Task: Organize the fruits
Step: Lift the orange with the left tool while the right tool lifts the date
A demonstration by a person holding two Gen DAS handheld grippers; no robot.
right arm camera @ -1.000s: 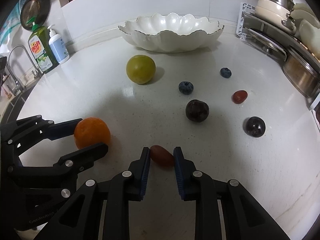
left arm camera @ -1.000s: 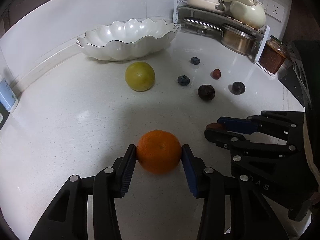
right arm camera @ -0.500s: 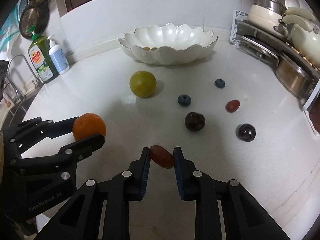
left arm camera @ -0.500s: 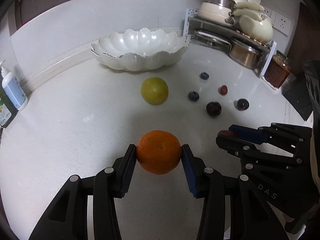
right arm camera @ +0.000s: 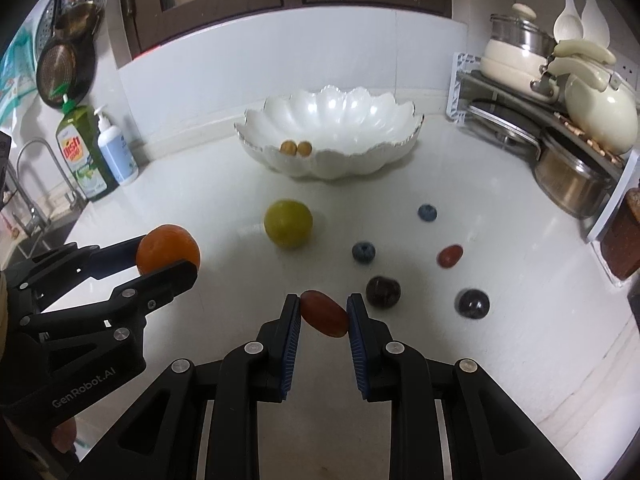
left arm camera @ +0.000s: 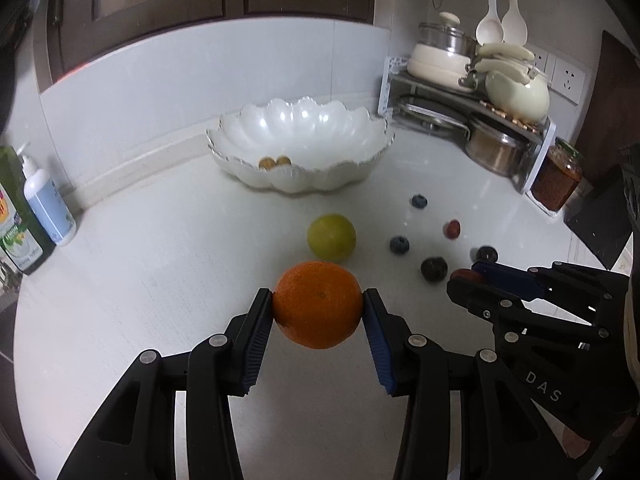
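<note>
Both tools loaded, mid-carry. Left tool point(left arm camera: 318, 306) clamped on the orange point(left arm camera: 318, 304), pads on both flanks. Right tool point(right arm camera: 323, 314) clamped on a red grape point(right arm camera: 324, 313), held slantwise between the pads. Both fruits look clear of the counter point(right arm camera: 200, 200), judging by the shadows.

Step in hand: transport to the scalloped white bowl point(right arm camera: 376, 158), well ahead of both tools, with two small tan fruits point(right arm camera: 296, 148) already in it.

Next move, my read: bring each tool over the rim and release low. The grape grip is skewed and could slip; the orange may roll onto the small fruits.

Left on the counter, between tools and bowl: green-yellow fruit point(right arm camera: 288, 223), two blueberries point(right arm camera: 363, 252), another red grape point(right arm camera: 449, 256), two dark plums point(right arm camera: 383, 291).

Room: white kitchen counter, pot rack point(right arm camera: 532, 120) ahead-right of the right tool, soap bottles point(right arm camera: 96, 152) and sink tap ahead-left, dark cabinets above.
</note>
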